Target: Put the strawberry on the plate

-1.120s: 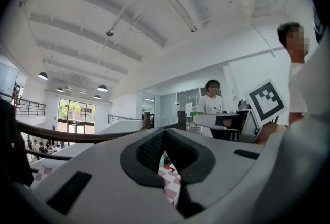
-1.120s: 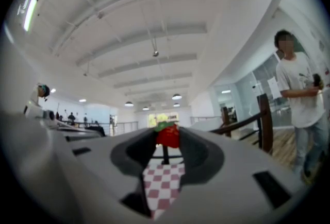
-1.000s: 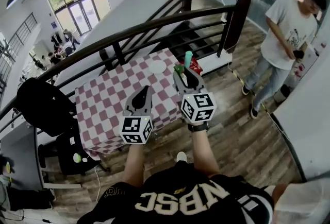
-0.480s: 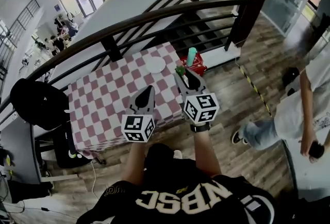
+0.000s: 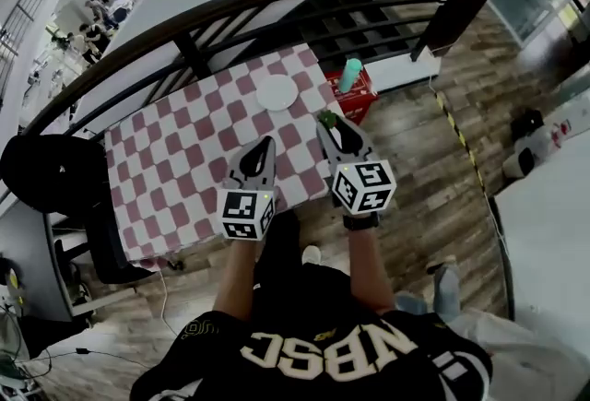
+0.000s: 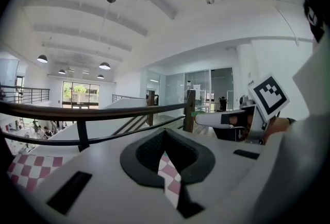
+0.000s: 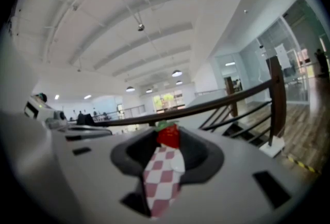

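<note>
A red strawberry (image 7: 168,135) with a green top (image 5: 324,120) sits pinched between the tips of my right gripper (image 7: 168,139), which is shut on it. In the head view that gripper (image 5: 328,124) hangs over the near right part of the table. The white plate (image 5: 277,93) lies empty on the pink-and-white checked cloth (image 5: 175,159), a little beyond and left of the strawberry. My left gripper (image 5: 264,147) hovers over the cloth beside it, its jaws together with nothing in them. The left gripper view shows only a thin slit between its fingertips (image 6: 170,152).
A dark curved railing (image 5: 230,12) runs behind the table, with stairs beyond. A red box (image 5: 354,100) with a teal bottle (image 5: 349,74) stands at the table's right end. A black bag (image 5: 41,173) sits at the left. Wooden floor lies to the right.
The head view has swung downward and the table now sits nearer and more central. The person in the white shirt has left the right side. Both grippers keep their stance, strawberry still held.
</note>
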Motion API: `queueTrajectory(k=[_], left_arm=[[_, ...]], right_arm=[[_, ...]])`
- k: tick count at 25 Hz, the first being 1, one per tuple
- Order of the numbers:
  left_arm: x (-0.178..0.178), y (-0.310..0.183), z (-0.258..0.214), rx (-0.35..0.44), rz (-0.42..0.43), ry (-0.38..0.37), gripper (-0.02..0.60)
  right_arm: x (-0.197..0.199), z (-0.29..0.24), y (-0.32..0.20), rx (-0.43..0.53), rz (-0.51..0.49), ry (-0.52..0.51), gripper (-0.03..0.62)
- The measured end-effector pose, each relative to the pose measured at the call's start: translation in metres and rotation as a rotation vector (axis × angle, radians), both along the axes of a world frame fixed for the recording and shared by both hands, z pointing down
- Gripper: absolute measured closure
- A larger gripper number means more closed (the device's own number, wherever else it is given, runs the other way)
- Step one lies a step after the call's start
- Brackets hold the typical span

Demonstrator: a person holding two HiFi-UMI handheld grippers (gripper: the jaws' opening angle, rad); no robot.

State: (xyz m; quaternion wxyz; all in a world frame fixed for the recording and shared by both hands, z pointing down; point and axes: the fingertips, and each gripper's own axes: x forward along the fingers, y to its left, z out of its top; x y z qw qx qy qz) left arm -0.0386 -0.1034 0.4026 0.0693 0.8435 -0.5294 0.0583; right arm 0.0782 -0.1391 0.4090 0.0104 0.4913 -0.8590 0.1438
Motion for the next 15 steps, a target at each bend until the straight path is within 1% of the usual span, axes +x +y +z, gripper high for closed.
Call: queueTrajectory(k=[2,4,9,12,15], left_arm=[[-0.003,-0.017,0.014,-0.028,0.014,-0.007,0.571],[-0.007,-0.034,0.034,-0.079,0.035,-0.012,0.571],[-0.024,-0.084,0.079,-0.158,0.08,-0.022,0.571],[-0.035,-0.112,0.104,-0.204,0.084,-0.017,0.572],[-0.044,-0.139,0.127,-0.232,0.101,-0.028,0.571]], right_arm=[[0.005,0.014,-0.019,-0.035,0.02,0.01,0.45],[0.006,0.03,-0.036,-0.075,0.027,0.028,0.45],[-0.002,0.069,-0.086,-0.154,0.034,0.081,0.45],[-0.01,0.094,-0.112,-0.207,0.027,0.118,0.451],[-0.023,0.12,-0.138,-0.251,0.001,0.153,0.451]])
